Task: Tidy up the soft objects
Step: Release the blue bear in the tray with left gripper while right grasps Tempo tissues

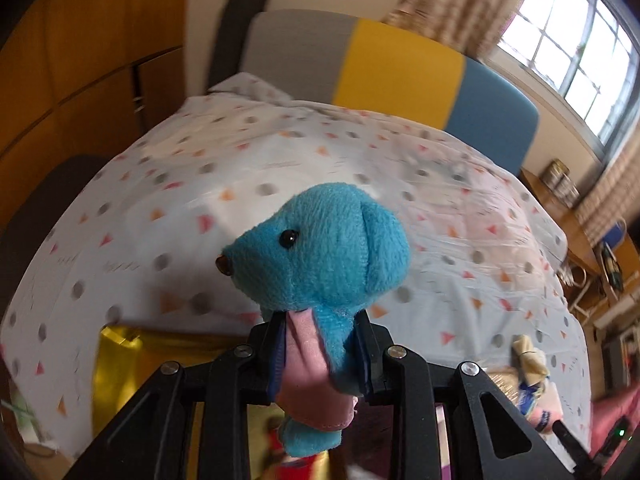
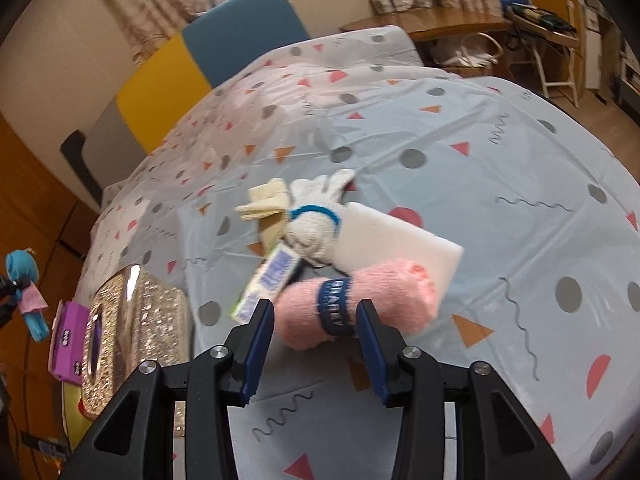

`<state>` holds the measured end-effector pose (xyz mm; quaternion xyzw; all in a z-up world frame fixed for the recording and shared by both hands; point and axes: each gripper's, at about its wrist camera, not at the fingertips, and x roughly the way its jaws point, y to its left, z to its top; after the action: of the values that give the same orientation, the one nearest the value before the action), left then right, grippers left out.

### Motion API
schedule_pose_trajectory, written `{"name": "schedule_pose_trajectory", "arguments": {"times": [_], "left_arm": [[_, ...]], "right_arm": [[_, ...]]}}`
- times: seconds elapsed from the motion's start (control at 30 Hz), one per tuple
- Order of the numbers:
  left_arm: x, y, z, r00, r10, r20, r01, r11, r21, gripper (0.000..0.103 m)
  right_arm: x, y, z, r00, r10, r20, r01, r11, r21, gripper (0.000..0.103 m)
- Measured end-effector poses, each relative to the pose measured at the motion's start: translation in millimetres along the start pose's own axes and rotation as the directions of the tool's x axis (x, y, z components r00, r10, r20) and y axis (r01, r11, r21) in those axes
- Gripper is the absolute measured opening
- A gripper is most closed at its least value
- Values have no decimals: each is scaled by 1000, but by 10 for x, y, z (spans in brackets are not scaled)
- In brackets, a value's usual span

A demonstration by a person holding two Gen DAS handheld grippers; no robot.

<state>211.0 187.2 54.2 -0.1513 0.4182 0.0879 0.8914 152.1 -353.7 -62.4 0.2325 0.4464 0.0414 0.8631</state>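
My left gripper [image 1: 320,340] is shut on a small blue plush animal [image 1: 324,248] wearing a pink cloth; its head sticks up beyond the fingertips, held in the air over the patterned cover [image 1: 240,168]. The same plush [image 2: 22,268] shows at the far left of the right wrist view. My right gripper [image 2: 314,320] hangs with its jaws apart just short of a rolled pink towel [image 2: 384,296] with a navy band; the pads do not press on it. Behind the towel lie a white foam block [image 2: 400,240], a white knitted piece with a blue ring [image 2: 316,232], a cream cloth [image 2: 266,204] and a blue-and-white packet [image 2: 272,276].
A glittery gold box [image 2: 136,320] and a purple packet [image 2: 66,340] sit at the cover's left edge. A grey, yellow and blue headboard [image 1: 396,68] stands at the far end. A wooden desk [image 2: 440,24] and chairs are at the right, wooden cabinets at the left.
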Motion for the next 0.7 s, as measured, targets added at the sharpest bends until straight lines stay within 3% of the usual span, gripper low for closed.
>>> {"name": "schedule_pose_trajectory", "arguments": {"times": [0.03,0.2,0.47,0.5,0.53,0.57,0.63,0.7], "left_arm": [[-45,151,-71,1000,3,3,-3,1000,-13,29],[-146,731,-511,1000,22,-6,-22,998,-58,29],[-74,1279,-1246,996,27,-81,-37,991,-130,30],[-32,1320,-1310,995,19,-98,-33,990,-139,30],[15,1352,-1365,993,15,-115,-32,988,-150,30],[70,1379,-1417,992,11,-129,-32,986,-166,30],[167,1338,-1454,989,-13,-148,-12,986,-168,30],[240,1271,-1448,987,-29,-157,2,986,-168,31]], "right_arm": [[52,53,9,999,31,-24,-31,1000,-3,43],[258,256,114,999,7,-42,-8,1000,-26,43],[882,501,178,982,-118,-147,107,991,-79,43],[923,554,152,981,-120,-151,105,989,-105,41],[972,622,108,976,-142,-164,118,982,-144,25],[999,674,67,972,-161,-170,131,976,-175,17],[976,773,-25,974,-165,-157,126,965,-230,9],[942,827,-108,973,-160,-165,113,958,-265,6]]}}
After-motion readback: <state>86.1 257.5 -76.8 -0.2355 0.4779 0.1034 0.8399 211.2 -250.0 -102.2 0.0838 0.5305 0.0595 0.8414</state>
